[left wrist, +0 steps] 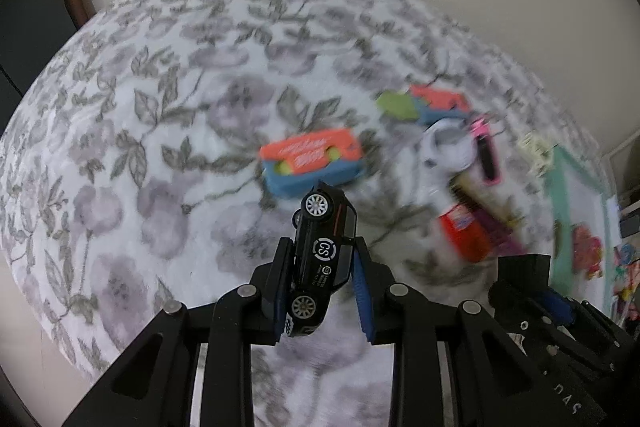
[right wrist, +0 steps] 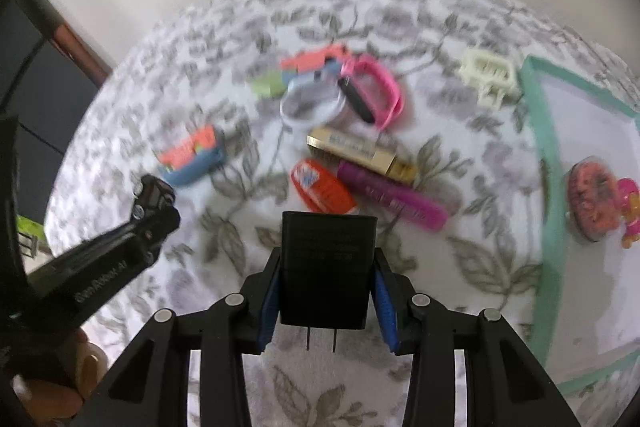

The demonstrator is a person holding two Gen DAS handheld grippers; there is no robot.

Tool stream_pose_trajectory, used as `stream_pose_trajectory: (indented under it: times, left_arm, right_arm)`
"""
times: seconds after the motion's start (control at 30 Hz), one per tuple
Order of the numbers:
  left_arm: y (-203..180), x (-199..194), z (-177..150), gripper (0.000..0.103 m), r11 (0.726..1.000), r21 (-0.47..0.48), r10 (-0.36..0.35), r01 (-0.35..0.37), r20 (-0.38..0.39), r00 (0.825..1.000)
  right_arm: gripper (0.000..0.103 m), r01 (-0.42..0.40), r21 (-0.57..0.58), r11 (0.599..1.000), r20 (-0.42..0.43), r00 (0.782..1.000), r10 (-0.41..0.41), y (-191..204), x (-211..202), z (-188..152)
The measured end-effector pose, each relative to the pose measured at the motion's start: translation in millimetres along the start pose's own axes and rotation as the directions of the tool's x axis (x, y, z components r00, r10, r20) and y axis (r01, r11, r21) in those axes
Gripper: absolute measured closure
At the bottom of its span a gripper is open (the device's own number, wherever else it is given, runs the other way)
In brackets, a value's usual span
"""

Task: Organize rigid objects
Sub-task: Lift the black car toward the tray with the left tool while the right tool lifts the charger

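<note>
My left gripper (left wrist: 322,259) is shut on a black toy car (left wrist: 322,259) with a white "CS" logo, held nose-up above the floral cloth. My right gripper (right wrist: 326,267) is shut on a black plug adapter (right wrist: 326,267), its two prongs pointing back toward the camera. The left gripper with the car also shows in the right wrist view (right wrist: 154,203) at the left. A white tray with a teal rim (right wrist: 550,163) lies at the right and holds a pink round toy (right wrist: 592,203) and a small pink figure (right wrist: 632,211).
On the cloth lie an orange-and-blue box (right wrist: 192,155), a second orange-blue-green box (right wrist: 304,67), a white ring (right wrist: 308,103), a pink wristband (right wrist: 376,87), a gold bar (right wrist: 360,151), a purple tube (right wrist: 392,199), an orange oval item (right wrist: 324,191) and a cream hair claw (right wrist: 490,75).
</note>
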State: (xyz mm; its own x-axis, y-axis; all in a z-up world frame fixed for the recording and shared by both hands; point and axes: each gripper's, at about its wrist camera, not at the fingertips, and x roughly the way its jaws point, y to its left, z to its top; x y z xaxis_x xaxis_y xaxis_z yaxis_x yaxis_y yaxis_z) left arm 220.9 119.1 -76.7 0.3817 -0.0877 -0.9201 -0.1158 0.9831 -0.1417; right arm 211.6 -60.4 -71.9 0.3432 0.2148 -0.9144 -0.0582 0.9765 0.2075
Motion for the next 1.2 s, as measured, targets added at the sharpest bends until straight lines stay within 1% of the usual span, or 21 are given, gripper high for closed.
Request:
stream_pose_trajectory:
  times: [0.07, 0.17, 0.23, 0.3, 0.43, 0.57, 0.7, 0.8, 0.87, 0.93, 1.1, 1.2]
  left_arm:
    - [-10.1, -15.0, 3.4, 0.073, 1.0, 0.003, -0.023, 0.023, 0.028, 0.999]
    - [-36.1, -42.5, 10.8, 0.073, 0.998, 0.027, -0.067, 0.065, 0.082, 0.994]
    - [-54.5, -56.8, 15.3, 0.073, 0.995, 0.051, -0.087, 0.082, 0.106, 0.991]
    - [-75.6, -71.7, 18.1, 0.073, 0.993, 0.076, -0.105, 0.095, 0.131, 0.986]
    - [-119.0, -95.8, 20.4, 0.073, 0.983, 0.128, -0.151, 0.131, 0.163, 0.975]
    - [-155.0, -106.8, 13.2, 0.073, 0.974, 0.161, -0.185, 0.158, 0.17, 0.968]
    - [-192.4, -104.3, 2.8, 0.073, 0.964, 0.192, -0.216, 0.186, 0.151, 0.965]
    - [-214.1, -93.6, -4.1, 0.073, 0.957, 0.204, -0.232, 0.205, 0.12, 0.965]
    - [-232.9, -87.9, -10.7, 0.073, 0.948, 0.242, -0.236, 0.207, 0.096, 0.967]
    - [-246.8, -83.4, -15.5, 0.073, 0.94, 0.258, -0.25, 0.222, 0.08, 0.965]
    - [-273.7, -67.0, -22.2, 0.073, 0.938, 0.253, -0.256, 0.235, 0.051, 0.965]
    - [-286.4, -49.6, -29.3, 0.073, 0.936, 0.254, -0.258, 0.245, 0.02, 0.966]
  right_arm:
    - [0.06, -0.006, 0.012, 1.0, 0.049, 0.999, 0.006, -7.2, -21.0, 4.2]
    - [0.06, -0.013, 0.036, 0.999, 0.122, 0.993, 0.009, -19.3, -48.4, 9.3]
    - [0.06, -0.028, 0.06, 0.998, 0.175, 0.984, 0.017, -33.2, -70.0, 12.1]
    - [0.06, -0.027, 0.095, 0.995, 0.227, 0.974, 0.005, -48.8, -90.1, 11.9]
    - [0.06, 0.022, 0.161, 0.987, 0.299, 0.952, -0.07, -86.2, -125.8, 10.1]
    - [0.06, 0.122, 0.218, 0.968, 0.341, 0.92, -0.192, -119.6, -152.9, 3.1]
    - [0.06, 0.171, 0.259, 0.951, 0.344, 0.903, -0.256, -147.9, -162.9, -2.3]
    - [0.06, 0.188, 0.283, 0.941, 0.332, 0.901, -0.279, -165.4, -162.1, -5.8]
    - [0.06, 0.206, 0.29, 0.935, 0.318, 0.901, -0.296, -176.0, -159.5, -7.3]
    - [0.06, 0.23, 0.293, 0.928, 0.306, 0.897, -0.319, -187.4, -157.7, -9.1]
    - [0.06, 0.26, 0.326, 0.909, 0.283, 0.89, -0.356, -214.8, -161.3, -13.1]
    - [0.06, 0.294, 0.334, 0.896, 0.251, 0.888, -0.385, -227.7, -154.7, -14.7]
